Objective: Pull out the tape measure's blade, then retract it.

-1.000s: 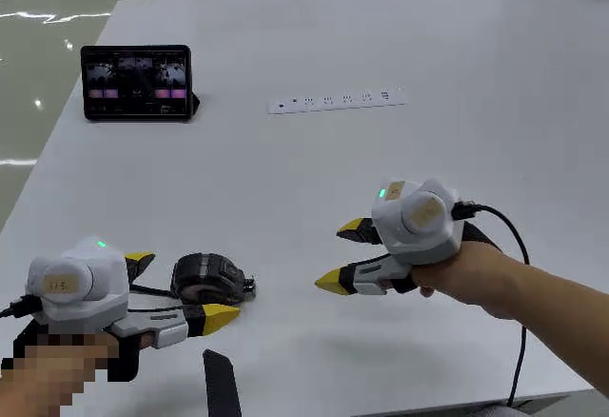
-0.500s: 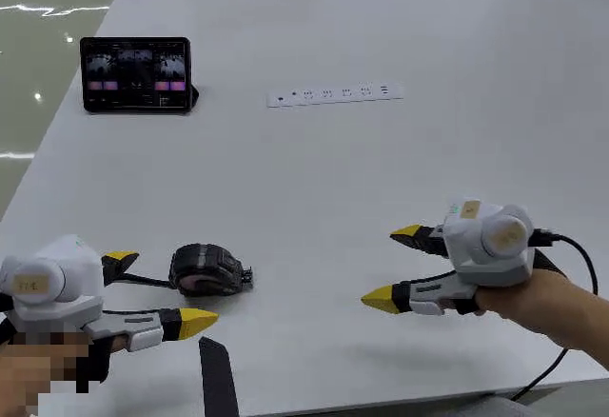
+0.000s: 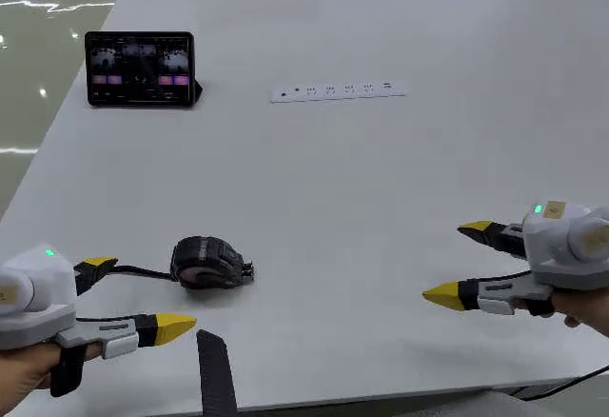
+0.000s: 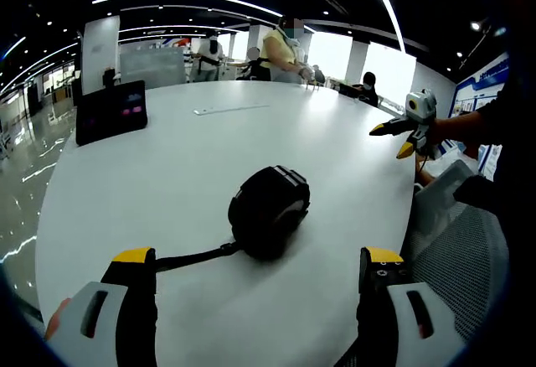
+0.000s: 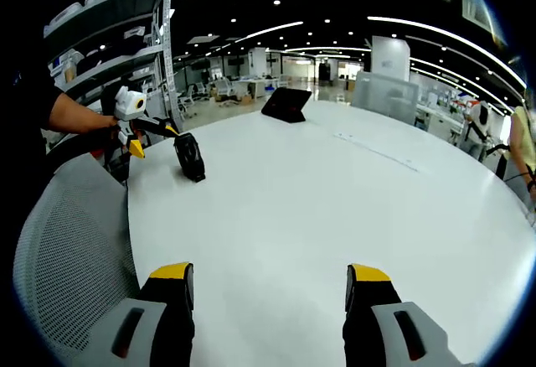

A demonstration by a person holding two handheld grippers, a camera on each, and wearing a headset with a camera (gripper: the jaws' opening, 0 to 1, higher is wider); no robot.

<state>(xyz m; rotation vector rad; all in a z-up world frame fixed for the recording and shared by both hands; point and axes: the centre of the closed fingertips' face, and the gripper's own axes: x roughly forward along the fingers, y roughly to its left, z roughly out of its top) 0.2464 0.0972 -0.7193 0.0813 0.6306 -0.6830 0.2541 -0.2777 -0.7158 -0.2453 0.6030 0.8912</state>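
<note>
The black tape measure lies on the white table near its front left, blade drawn in, with a thin black strap trailing left. My left gripper is open just left of it and not touching; the strap runs toward its far finger. From the left gripper view the tape measure sits a little ahead of the open left gripper. My right gripper is open far to the right with nothing in it. The right gripper view shows the right gripper open over bare table, the tape measure far off.
A black tablet stands at the back left and a white power strip lies at the back middle. A dark strap-like piece pokes up at the front edge. A grey mesh chair stands by the table.
The right gripper has moved right and toward the front edge, away from the tape measure. The left gripper has drawn back to the left. The tape measure has stayed put.
</note>
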